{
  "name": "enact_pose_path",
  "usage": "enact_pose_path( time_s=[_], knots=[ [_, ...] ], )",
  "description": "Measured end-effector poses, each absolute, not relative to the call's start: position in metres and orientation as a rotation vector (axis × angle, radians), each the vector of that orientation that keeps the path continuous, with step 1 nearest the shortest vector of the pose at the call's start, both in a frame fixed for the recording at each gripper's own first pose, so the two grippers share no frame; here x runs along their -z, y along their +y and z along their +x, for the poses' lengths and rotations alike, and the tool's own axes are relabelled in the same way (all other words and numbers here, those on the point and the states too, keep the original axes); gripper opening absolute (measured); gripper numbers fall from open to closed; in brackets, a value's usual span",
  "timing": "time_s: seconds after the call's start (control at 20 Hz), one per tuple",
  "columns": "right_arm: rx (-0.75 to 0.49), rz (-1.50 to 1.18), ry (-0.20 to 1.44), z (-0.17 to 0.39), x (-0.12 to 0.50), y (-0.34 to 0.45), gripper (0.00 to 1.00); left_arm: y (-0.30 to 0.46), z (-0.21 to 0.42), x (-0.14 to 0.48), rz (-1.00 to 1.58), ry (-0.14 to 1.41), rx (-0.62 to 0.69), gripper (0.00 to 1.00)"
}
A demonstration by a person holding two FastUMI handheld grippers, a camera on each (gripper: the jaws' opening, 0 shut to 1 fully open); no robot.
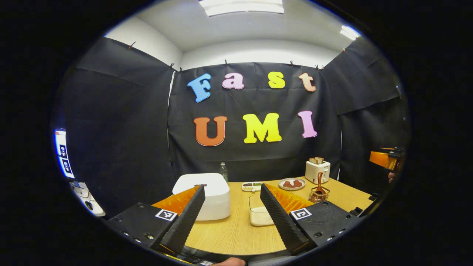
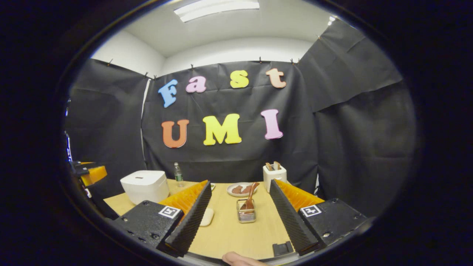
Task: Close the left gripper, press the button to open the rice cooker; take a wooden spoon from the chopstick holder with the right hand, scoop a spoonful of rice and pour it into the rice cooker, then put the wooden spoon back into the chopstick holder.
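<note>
Left tool (image 1: 232, 208) wide, empty, above counter (image 1: 236, 236) near edge. Rice cooker (image 1: 207, 194), lid down, ahead and slightly left, nearer this tool. Right tool (image 2: 240, 207) wide, empty; wooden spoon (image 2: 250, 199) straight ahead in chopstick holder (image 2: 246, 215), handle leaning up-right.

Left gripper (image 1: 232, 207) hangs level, jaws spread wide. Right gripper (image 2: 240, 207) is level too, jaws equally wide. A fingertip, probably a thumb (image 2: 240, 259), peeks in below.

No readable text apart from the wall; the phone (image 1: 61, 153) screen perhaps too blurred.
</note>
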State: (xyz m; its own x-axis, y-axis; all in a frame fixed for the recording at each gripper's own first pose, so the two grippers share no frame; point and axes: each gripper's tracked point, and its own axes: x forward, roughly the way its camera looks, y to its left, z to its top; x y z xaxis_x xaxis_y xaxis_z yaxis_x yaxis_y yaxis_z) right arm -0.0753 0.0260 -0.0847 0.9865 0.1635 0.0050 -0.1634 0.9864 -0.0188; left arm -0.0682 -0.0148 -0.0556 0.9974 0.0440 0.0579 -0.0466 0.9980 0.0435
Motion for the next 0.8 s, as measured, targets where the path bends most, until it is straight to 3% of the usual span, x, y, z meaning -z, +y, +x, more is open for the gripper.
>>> enact_pose_path(
  time_s=[0.05, 0.1, 0.2, 0.35, 0.4, 0.5, 0.6, 0.75, 0.8],
  knots=[
    [-0.168, -0.033, 0.0, -0.075, 0.087, 0.029, 0.96, -0.019, -0.068, 0.057, 0.039, -0.06, -0.039, 0.96],
    [-0.174, -0.038, 0.002, -0.075, 0.087, 0.032, 1.0, -0.021, -0.071, 0.056, 0.035, -0.062, -0.032, 0.96],
    [-0.183, -0.04, 0.008, -0.075, 0.09, 0.035, 0.96, -0.025, -0.07, 0.055, 0.015, -0.073, -0.027, 0.96],
    [-0.192, -0.041, 0.011, -0.076, 0.092, 0.039, 1.0, -0.021, -0.07, 0.05, 0.008, -0.093, -0.042, 0.96],
    [-0.191, -0.043, 0.009, -0.076, 0.092, 0.039, 1.0, -0.023, -0.071, 0.05, 0.005, -0.093, -0.04, 1.0],
    [-0.187, -0.041, 0.007, -0.075, 0.092, 0.038, 0.96, -0.027, -0.073, 0.05, -0.013, -0.089, -0.024, 0.96],
    [-0.186, -0.032, 0.011, -0.074, 0.093, 0.037, 1.0, -0.028, -0.074, 0.05, -0.019, -0.082, -0.015, 0.96],
    [-0.183, -0.03, 0.016, -0.074, 0.095, 0.035, 0.96, -0.024, -0.073, 0.055, -0.009, -0.07, -0.033, 0.96],
    [-0.18, -0.033, 0.016, -0.076, 0.095, 0.034, 1.0, -0.026, -0.075, 0.057, -0.004, -0.064, -0.035, 0.96]
  ],
)
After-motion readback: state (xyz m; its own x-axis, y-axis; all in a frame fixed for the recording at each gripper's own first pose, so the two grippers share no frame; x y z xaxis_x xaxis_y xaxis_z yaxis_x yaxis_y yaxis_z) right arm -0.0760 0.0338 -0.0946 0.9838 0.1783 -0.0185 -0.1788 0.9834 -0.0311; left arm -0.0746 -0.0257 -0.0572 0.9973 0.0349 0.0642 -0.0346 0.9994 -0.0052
